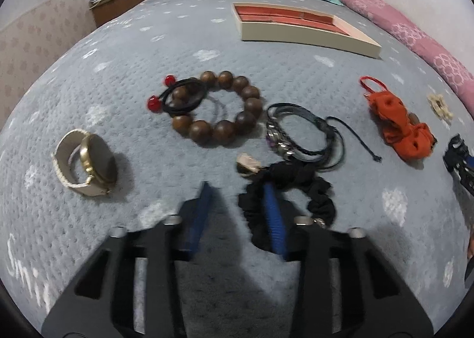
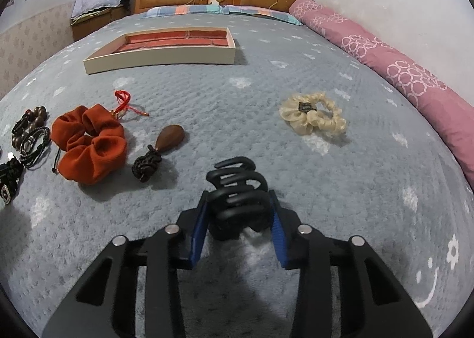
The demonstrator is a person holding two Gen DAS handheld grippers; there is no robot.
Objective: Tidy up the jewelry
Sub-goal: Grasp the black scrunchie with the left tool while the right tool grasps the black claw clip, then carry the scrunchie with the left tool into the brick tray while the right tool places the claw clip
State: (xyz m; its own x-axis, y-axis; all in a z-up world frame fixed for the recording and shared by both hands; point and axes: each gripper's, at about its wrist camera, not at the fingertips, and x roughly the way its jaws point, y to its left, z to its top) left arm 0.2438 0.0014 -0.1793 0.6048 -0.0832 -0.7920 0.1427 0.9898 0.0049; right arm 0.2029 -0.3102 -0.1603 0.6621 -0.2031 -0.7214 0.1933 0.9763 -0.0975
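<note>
Blue pads of my right gripper (image 2: 238, 216) clamp the black claw clip (image 2: 237, 198); my left gripper (image 1: 238, 210) stands narrow, one finger seemingly over the black scrunchie (image 1: 296, 189) on the bed (image 1: 148, 50).

Black scrunchie (image 1: 299, 189) partly behind blue pad, blurred, label text on cream scrunchie (image 2: 314, 117) illegible

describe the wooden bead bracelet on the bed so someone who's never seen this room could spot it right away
On the grey bedspread, look in the row of accessories nearer than the cream tray. The wooden bead bracelet lies flat between a gold watch and thin dark bracelets. It alone is a ring of big brown beads, with a red-beaded black hair tie overlapping it.
</note>
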